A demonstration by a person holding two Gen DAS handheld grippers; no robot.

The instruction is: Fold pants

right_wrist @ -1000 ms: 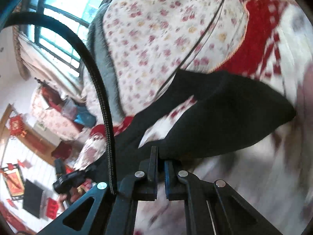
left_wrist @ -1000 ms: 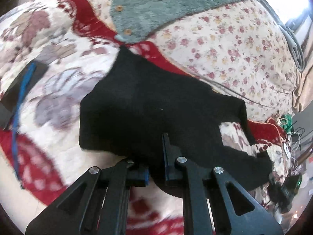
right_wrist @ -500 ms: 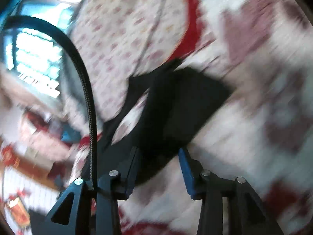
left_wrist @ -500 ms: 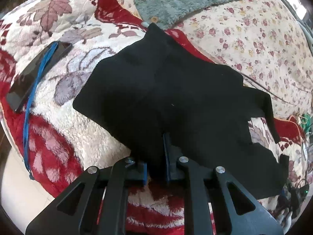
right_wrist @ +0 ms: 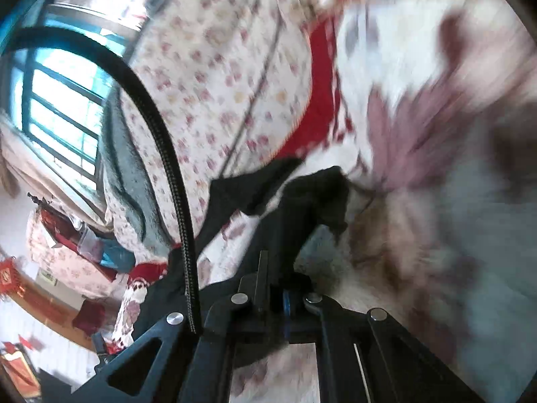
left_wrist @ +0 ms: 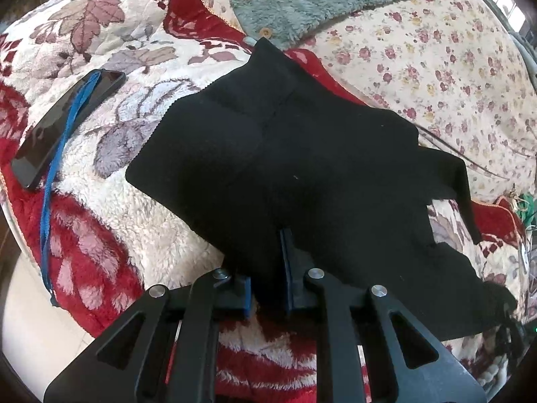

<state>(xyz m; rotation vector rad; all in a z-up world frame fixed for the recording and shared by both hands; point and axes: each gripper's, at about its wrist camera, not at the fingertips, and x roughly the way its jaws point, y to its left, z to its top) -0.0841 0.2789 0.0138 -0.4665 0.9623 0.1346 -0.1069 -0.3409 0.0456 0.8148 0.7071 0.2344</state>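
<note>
The black pants (left_wrist: pixel 302 168) lie spread across the fleece blanket (left_wrist: pixel 100 262) at frame centre. The left gripper (left_wrist: pixel 268 268) pinches their near edge; the right gripper (right_wrist: pixel 273 278) has just clamped onto a cloth fold.

One pair of black pants (left_wrist: pixel 302 168), one phone (left_wrist: pixel 67 124), two blankets (left_wrist: pixel 110 225).
</note>
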